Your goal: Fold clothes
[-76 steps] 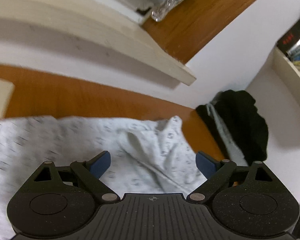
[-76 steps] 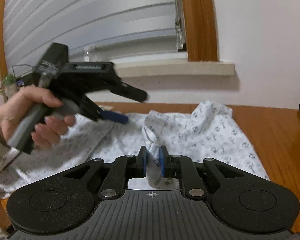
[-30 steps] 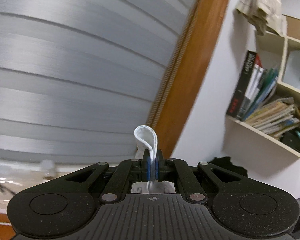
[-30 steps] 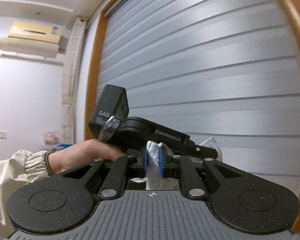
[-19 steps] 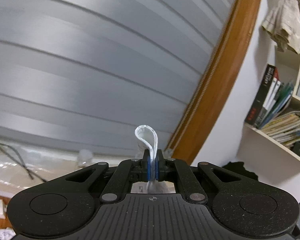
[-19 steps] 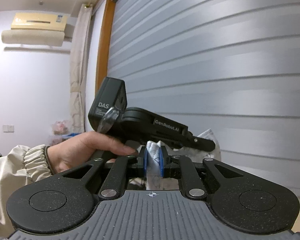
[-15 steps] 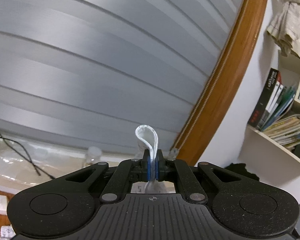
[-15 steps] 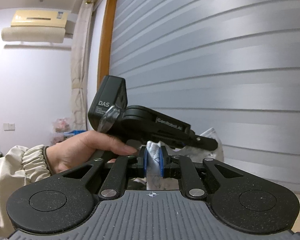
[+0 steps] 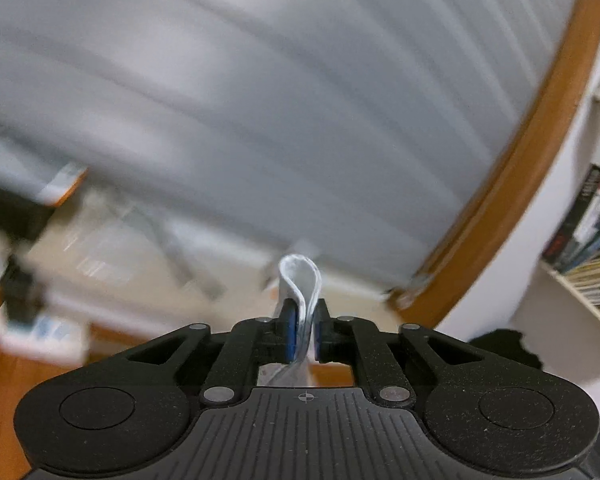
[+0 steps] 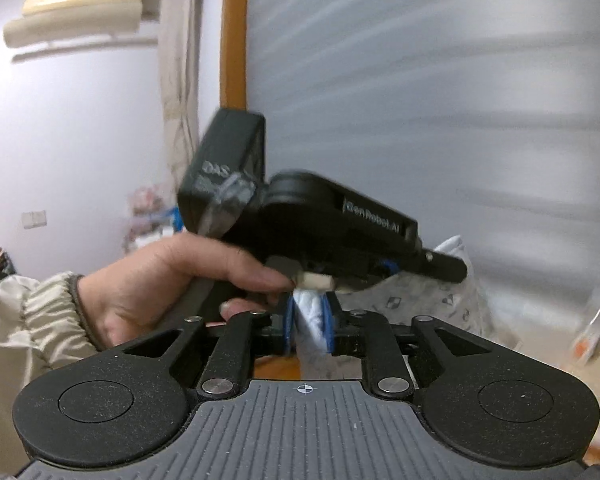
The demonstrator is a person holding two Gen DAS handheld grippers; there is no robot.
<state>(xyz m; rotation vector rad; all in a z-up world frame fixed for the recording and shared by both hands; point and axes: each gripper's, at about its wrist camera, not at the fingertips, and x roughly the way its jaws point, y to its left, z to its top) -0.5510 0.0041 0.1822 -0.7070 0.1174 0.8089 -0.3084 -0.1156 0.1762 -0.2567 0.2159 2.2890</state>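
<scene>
Opening on both sides, the jaws are easing apart w/ fabric between them. Left gripper (image 9: pixel 305 330): blue pads stand a little apart, and a white loop of the garment (image 9: pixel 300 284) pokes up through the gap, lying against the left pad; the right pad looks clear of it. Right gripper (image 10: pixel 308 326): pads also slightly apart, a bunched white fold of the same garment (image 10: pixel 309 316) filling the gap and touching both pads, so some hold may be left there.

Risk, as a judgement: the release looks uneven. If one side lets go first, the cloth could swing toward the other and land skewed or bunched, spoiling the fold line. Views are blurred, so both hands seem to be moving fast; dropping mid-motion could fling the edge past where it should lie.

Further out, the right view shows the left hand (image 10: pixel 172 280) gripping its tool, printed cloth hanging beneath, wooden desk (image 10: pixel 278 368) just below. Window blind (image 9: pixel 260 100) behind.
</scene>
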